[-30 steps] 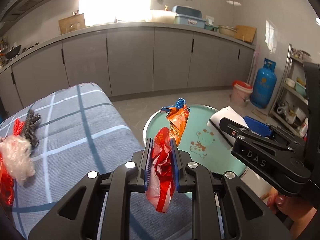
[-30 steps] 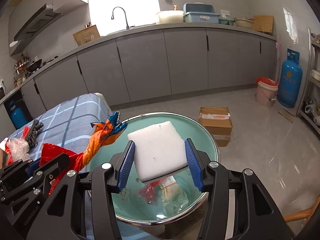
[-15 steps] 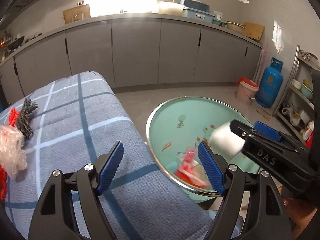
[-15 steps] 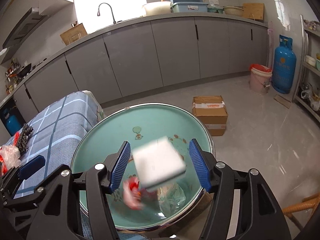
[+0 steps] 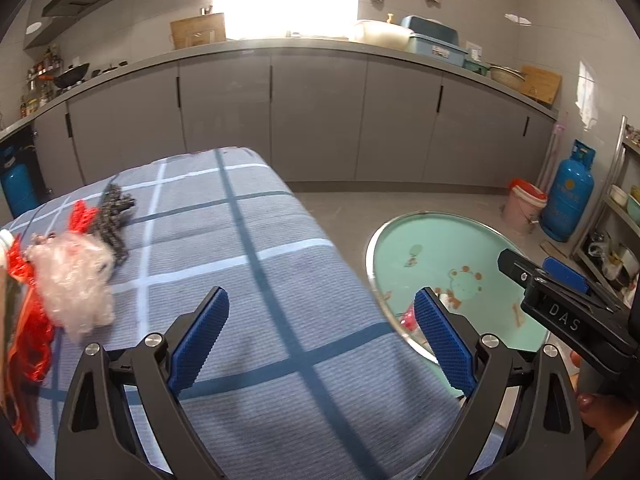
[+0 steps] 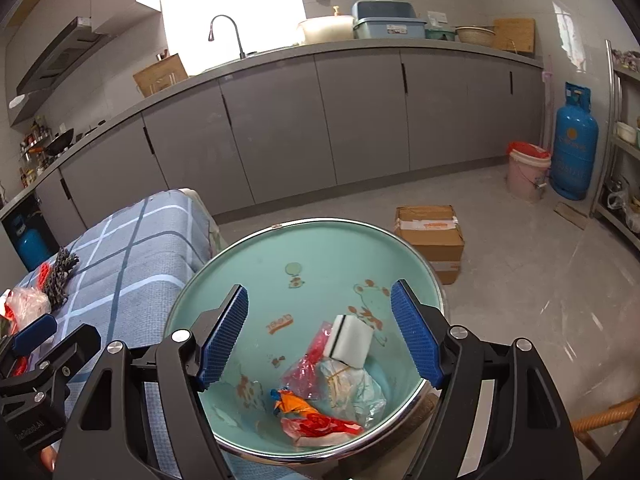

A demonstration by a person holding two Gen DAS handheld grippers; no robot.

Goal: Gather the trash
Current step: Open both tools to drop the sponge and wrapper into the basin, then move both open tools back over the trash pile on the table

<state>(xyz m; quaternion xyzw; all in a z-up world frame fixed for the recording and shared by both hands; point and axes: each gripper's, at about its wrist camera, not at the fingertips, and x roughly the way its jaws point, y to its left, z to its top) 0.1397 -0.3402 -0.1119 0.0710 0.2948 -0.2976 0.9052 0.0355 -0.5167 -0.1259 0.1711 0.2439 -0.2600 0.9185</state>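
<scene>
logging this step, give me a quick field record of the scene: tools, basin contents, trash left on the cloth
left tool: open, empty, over the plaid cloth
right tool: open, empty, above the basin
basin: teal, holds white sponge, orange wrapper, red wrapper, pink plastic, pale bag
left on cloth: clear plastic wad, red wrapper pieces, grey scrubber

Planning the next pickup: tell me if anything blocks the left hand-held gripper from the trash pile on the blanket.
Nothing visible does. The left hand-held gripper is open above bare plaid blanket. The crumpled clear plastic and red wrapper lie to its left, with only open blanket between.
</scene>
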